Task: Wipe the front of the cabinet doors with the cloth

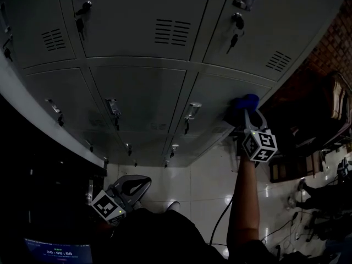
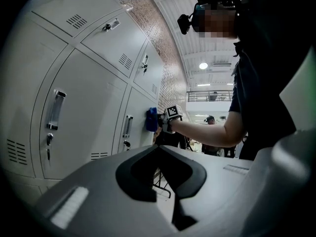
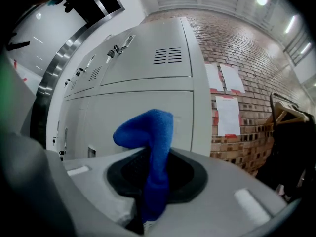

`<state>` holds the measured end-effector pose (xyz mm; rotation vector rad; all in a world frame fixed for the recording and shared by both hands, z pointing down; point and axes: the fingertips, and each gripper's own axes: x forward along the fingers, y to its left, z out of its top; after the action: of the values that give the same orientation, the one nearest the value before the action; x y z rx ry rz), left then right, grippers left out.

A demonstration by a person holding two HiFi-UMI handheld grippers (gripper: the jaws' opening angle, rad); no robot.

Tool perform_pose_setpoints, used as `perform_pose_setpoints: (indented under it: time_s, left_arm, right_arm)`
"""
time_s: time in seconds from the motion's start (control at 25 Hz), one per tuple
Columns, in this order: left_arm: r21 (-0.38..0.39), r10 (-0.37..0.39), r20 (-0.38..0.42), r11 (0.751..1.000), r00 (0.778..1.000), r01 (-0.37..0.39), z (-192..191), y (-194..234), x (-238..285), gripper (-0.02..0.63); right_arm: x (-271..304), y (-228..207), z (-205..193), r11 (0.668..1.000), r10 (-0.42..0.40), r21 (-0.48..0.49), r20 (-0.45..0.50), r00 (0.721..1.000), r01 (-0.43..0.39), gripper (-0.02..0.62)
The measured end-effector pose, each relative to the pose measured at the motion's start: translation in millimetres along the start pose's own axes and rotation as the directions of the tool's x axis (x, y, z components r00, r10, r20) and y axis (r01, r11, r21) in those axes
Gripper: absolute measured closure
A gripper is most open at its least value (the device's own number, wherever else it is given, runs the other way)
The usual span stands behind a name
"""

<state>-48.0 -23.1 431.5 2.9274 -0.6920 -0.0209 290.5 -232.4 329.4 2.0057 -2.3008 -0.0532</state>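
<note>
Grey metal cabinet doors (image 1: 137, 92) with handles and vents fill the head view. My right gripper (image 1: 250, 120) is shut on a blue cloth (image 1: 245, 102) and holds it against a door at the row's right end. In the right gripper view the cloth (image 3: 148, 132) sticks up from between the jaws of that gripper (image 3: 153, 154), in front of a door (image 3: 143, 102). My left gripper (image 1: 144, 180) hangs low at the left, away from the doors, shut and holding nothing. From the left gripper (image 2: 159, 147) the cloth (image 2: 151, 119) shows pressed on a far door (image 2: 89, 112).
A brick wall (image 3: 237, 48) with paper sheets (image 3: 229, 115) adjoins the cabinets on the right. Dark furniture (image 1: 335, 103) stands beside it. A cable (image 1: 220, 219) crosses the glossy tiled floor (image 1: 187, 186). People (image 2: 210, 120) stand far back in the hall.
</note>
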Motion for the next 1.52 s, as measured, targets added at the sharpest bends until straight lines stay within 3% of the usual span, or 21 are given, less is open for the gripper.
perform_pose_setpoints:
  time_s: [0.4, 0.6, 0.88, 1.2, 1.52]
  left_arm:
    - [-0.014, 0.002, 0.019, 1.0, 1.0, -0.002, 0, 0, 0, 0.606]
    - [-0.023, -0.019, -0.003, 1.0, 1.0, 0.019, 1, -6, 4, 0.606]
    - [-0.014, 0.008, 0.006, 1.0, 1.0, -0.007, -3, 9, -8, 0.606]
    - [-0.038, 0.004, -0.004, 0.999, 1.0, -0.004, -1, 12, -17, 0.606]
    - [-0.048, 0.0, -0.012, 0.999, 1.0, 0.0, -4, 18, -26, 0.606]
  right_arm:
    - [-11, -48, -9, 0.993, -0.122, -0.003, -0.021, 0.992, 0.122, 0.526]
    - [-19, -48, -13, 0.992, -0.126, 0.001, -0.027, 0.992, 0.126, 0.526]
    - [-40, 35, -13, 0.998, 0.033, 0.045, 0.043, 0.999, -0.035, 0.526]
    - [-6, 149, -36, 0.969, 0.241, 0.049, 0.015, 0.97, -0.241, 0.526]
    - [27, 197, -40, 0.949, 0.314, 0.046, -0.004, 0.95, -0.313, 0.526]
